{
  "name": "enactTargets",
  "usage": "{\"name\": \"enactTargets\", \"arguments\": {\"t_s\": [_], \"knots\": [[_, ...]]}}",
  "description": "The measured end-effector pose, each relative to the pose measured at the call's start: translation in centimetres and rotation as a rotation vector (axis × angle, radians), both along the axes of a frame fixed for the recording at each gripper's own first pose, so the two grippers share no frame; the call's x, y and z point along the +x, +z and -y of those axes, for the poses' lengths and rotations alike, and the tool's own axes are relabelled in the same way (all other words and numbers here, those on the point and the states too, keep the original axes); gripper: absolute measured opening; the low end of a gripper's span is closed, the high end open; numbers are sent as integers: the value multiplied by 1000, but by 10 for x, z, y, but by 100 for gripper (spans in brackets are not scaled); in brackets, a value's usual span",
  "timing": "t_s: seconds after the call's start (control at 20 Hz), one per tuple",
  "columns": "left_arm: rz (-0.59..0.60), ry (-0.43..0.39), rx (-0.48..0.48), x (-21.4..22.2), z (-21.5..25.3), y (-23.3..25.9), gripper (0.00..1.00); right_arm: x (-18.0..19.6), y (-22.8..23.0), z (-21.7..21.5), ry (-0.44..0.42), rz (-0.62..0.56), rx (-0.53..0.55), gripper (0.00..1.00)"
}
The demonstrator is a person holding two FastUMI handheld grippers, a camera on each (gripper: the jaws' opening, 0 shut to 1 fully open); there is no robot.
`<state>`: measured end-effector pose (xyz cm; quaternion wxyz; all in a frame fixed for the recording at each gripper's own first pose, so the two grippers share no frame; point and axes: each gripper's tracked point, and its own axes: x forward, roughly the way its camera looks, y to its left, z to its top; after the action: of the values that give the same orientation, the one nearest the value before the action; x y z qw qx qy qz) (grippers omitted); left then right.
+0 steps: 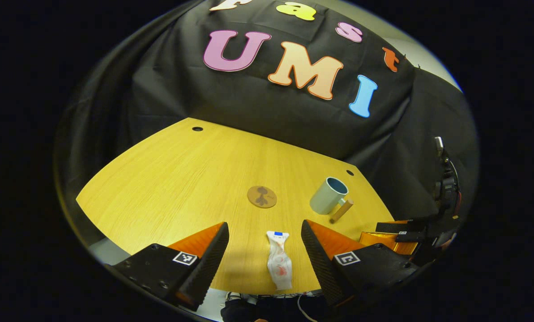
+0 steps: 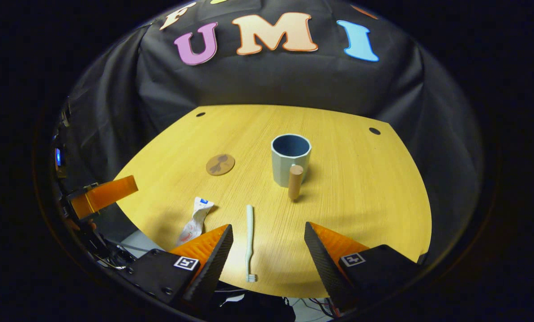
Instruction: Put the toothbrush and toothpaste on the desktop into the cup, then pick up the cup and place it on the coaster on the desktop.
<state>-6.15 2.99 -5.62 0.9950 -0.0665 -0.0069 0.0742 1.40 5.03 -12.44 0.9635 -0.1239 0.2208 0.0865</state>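
A crumpled white toothpaste tube lies on the yellow desktop between the spread fingers of my open left gripper. The pale toothbrush lies lengthwise between the fingers of my open right gripper, bristles toward me. Farther off stands the grey-blue cup with a wooden peg handle, upright. The round brown coaster lies to its left. In the left gripper view the cup is at the right, the coaster at the middle, and the right gripper beyond them.
The toothpaste tube lies left of the toothbrush near the desktop's front edge. The left gripper shows at the far left of the right gripper view. Small holes mark the desktop's far corners. Black cloth hangs behind.
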Motion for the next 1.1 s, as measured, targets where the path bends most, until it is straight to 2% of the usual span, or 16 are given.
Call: {"name": "enactTargets", "arguments": {"t_s": [0.15,0.2,0.25,0.55,0.6,0.7,0.85,0.9,0.95,1.0,1.1], "knots": [[-11,51,-10,-12,-17,-9,95,14,-19,-11,16,-92,-35,94],[-10,62,-28,-14,-21,-12,95,18,-23,-14,19,-120,-40,99],[-9,72,-45,-17,-24,-14,95,24,-29,-17,19,-146,-44,98],[-32,123,-100,-31,-42,-33,95,49,-54,-30,11,-277,-91,82],[-35,129,-104,-33,-46,-33,95,52,-58,-32,10,-293,-99,88],[-51,142,-105,-34,-53,-36,94,57,-66,-37,9,-321,-115,77],[-57,166,-103,-36,-63,-37,95,62,-77,-40,3,-367,-145,46],[-61,166,-107,-35,-64,-37,94,63,-79,-41,-3,-383,-152,45],[-66,164,-109,-33,-66,-38,95,65,-81,-40,-12,-394,-158,51],[-70,162,-107,-32,-66,-37,95,67,-83,-41,-22,-403,-158,45],[-82,159,-96,-29,-69,-37,95,70,-88,-41,-37,-420,-156,46]]}}
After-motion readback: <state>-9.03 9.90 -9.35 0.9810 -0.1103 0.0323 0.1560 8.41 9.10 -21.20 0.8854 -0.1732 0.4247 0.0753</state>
